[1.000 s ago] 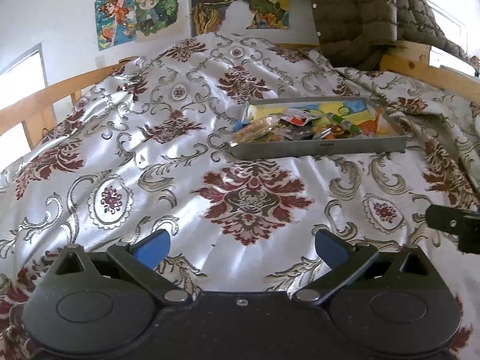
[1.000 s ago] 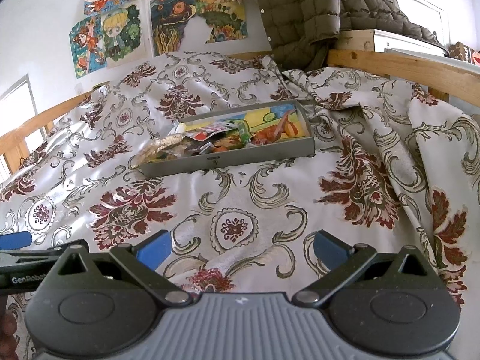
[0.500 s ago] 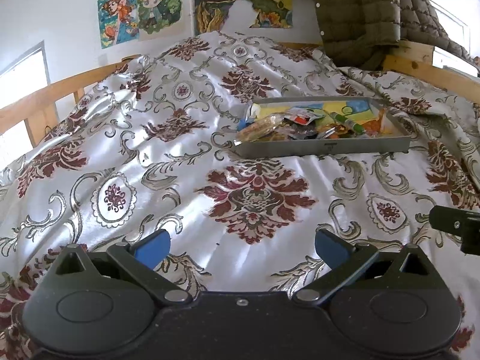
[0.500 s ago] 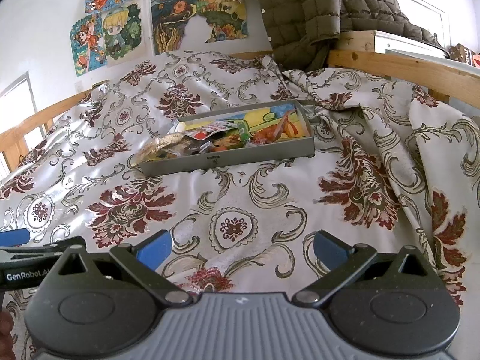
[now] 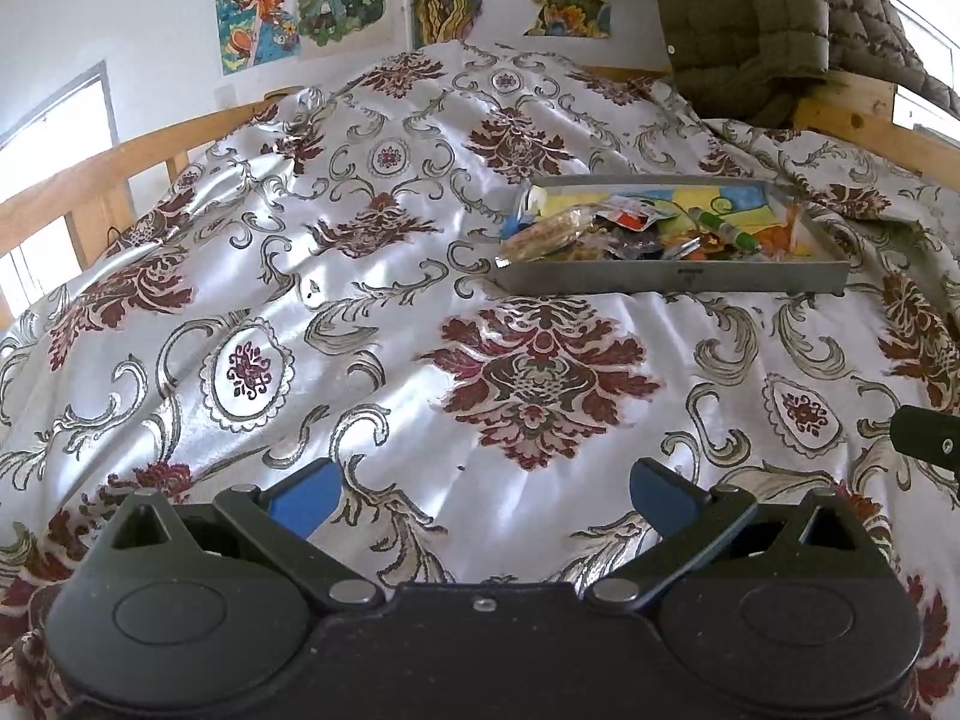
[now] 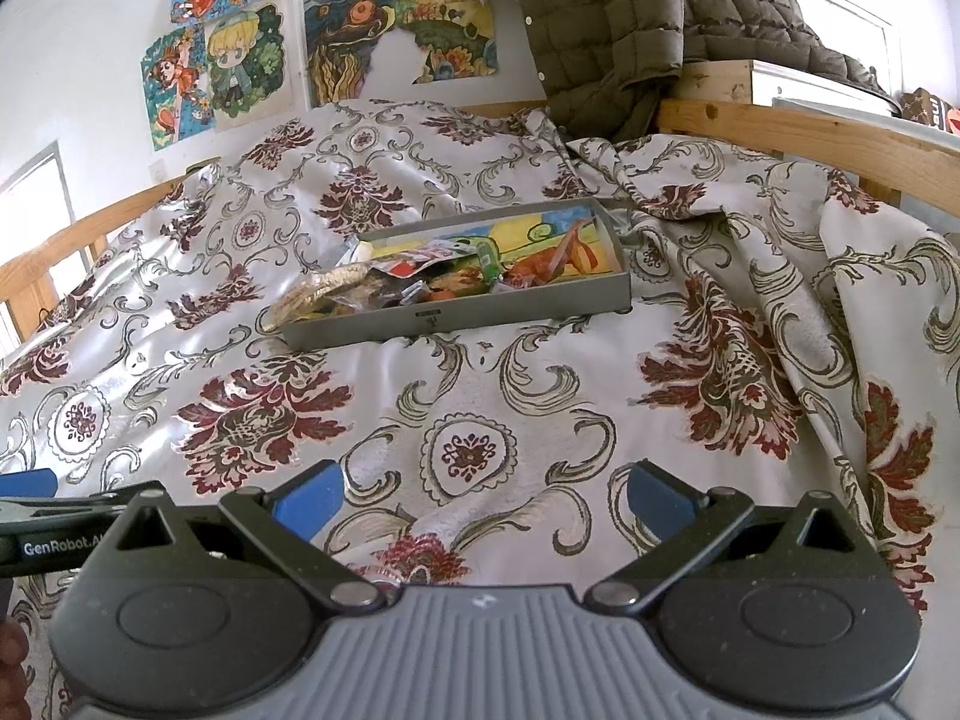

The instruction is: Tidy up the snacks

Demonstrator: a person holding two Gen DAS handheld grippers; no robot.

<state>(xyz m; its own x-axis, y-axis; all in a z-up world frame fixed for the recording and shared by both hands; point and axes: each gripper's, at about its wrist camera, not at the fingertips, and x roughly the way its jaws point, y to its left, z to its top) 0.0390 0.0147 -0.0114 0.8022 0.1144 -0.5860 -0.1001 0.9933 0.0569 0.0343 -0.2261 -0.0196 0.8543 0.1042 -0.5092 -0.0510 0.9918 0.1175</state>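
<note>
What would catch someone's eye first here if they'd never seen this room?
Probably the grey tray heaped with bright snacks, sitting alone in the middle of the shiny floral bedspread. Next, the cartoon posters on the far wall, with a quilted jacket hung over the bed frame to their right. Both grippers, left and right, hang open and empty in the foreground.

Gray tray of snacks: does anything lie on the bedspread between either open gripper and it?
Nothing visible does. Only bare patterned bedspread lies between the left gripper and the gray tray, and likewise ahead of the right gripper.
</note>
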